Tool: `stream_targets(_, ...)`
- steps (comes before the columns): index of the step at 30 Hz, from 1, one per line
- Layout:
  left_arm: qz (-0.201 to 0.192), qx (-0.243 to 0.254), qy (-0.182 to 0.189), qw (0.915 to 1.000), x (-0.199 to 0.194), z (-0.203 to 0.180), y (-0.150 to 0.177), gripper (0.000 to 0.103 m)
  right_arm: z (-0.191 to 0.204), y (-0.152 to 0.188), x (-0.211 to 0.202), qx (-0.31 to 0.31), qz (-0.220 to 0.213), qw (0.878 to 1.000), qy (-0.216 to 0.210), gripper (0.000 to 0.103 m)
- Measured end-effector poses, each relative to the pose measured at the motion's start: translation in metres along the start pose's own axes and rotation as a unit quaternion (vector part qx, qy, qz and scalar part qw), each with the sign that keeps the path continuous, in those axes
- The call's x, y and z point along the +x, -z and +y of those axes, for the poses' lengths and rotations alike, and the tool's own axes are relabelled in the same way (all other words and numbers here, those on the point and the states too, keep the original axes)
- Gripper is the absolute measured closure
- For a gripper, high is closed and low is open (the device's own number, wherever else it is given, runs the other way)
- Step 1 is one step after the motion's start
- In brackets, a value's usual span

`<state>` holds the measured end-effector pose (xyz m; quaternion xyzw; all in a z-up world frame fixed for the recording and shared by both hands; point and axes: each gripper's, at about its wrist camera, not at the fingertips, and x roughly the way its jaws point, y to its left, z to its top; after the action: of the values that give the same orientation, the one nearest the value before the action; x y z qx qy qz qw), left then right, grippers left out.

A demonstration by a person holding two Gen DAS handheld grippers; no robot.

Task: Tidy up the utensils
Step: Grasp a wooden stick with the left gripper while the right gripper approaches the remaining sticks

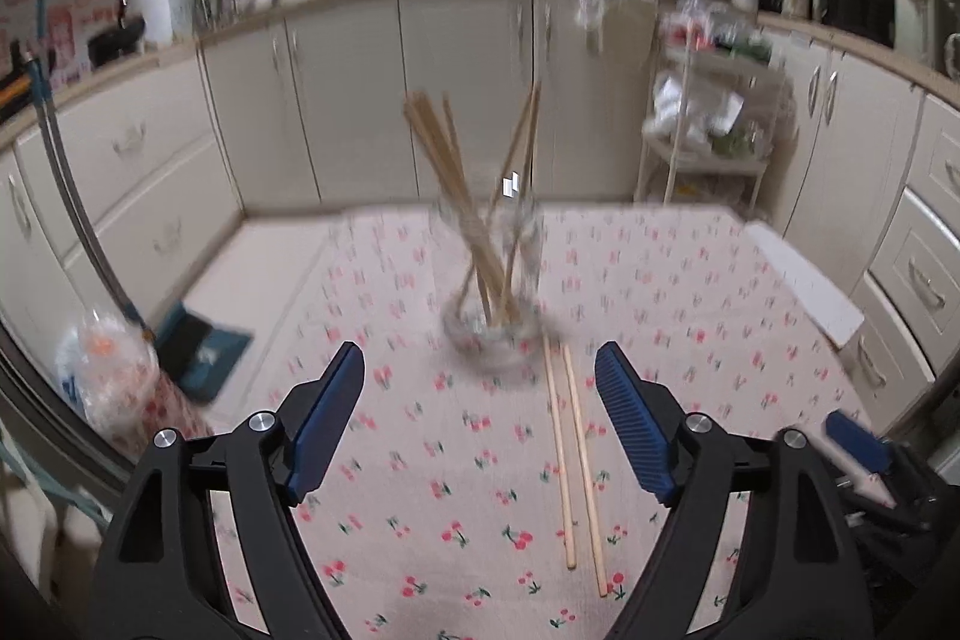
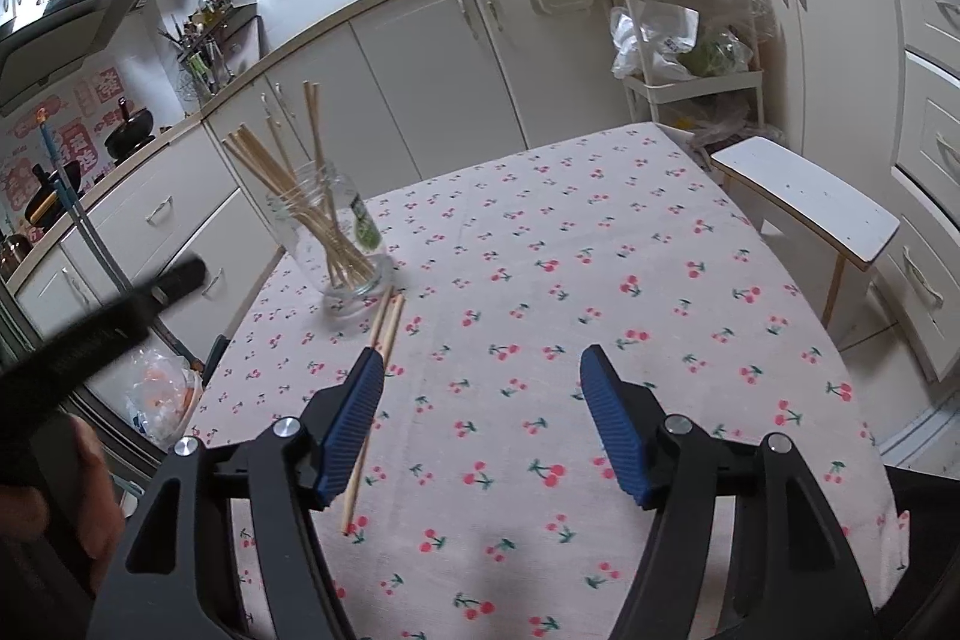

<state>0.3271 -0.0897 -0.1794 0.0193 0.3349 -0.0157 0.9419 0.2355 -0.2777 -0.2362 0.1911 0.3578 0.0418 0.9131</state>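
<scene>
A clear glass jar stands on the cherry-print tablecloth and holds several wooden chopsticks; the left wrist view is blurred. Two loose chopsticks lie side by side on the cloth just in front of the jar. My left gripper is open and empty, just short of the jar. In the right wrist view the jar is at the far left, the loose chopsticks run partly behind my left finger, and my right gripper is open and empty above the cloth.
A white stool stands off the table's right side. A white trolley with bags stands beyond it. A plastic bag and a blue dustpan lie left of the table. Kitchen cabinets surround the table.
</scene>
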Motion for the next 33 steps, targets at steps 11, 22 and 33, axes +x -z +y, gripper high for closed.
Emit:
stream_targets(11,0.094,0.004,-0.021,0.9953,0.066,-0.007,0.027,0.028,-0.023,0.000,0.003,0.029,0.007,1.000,0.004,0.035)
stream_targets(22,0.142,0.048,-0.025,0.9883,0.106,-0.034,0.051,0.057,-0.036,-0.001,0.006,0.049,0.011,0.999,-0.003,0.034)
stream_targets(33,0.173,0.008,0.000,0.9849,0.077,-0.005,0.067,0.099,-0.024,0.003,0.010,0.026,0.018,0.999,-0.009,0.033)
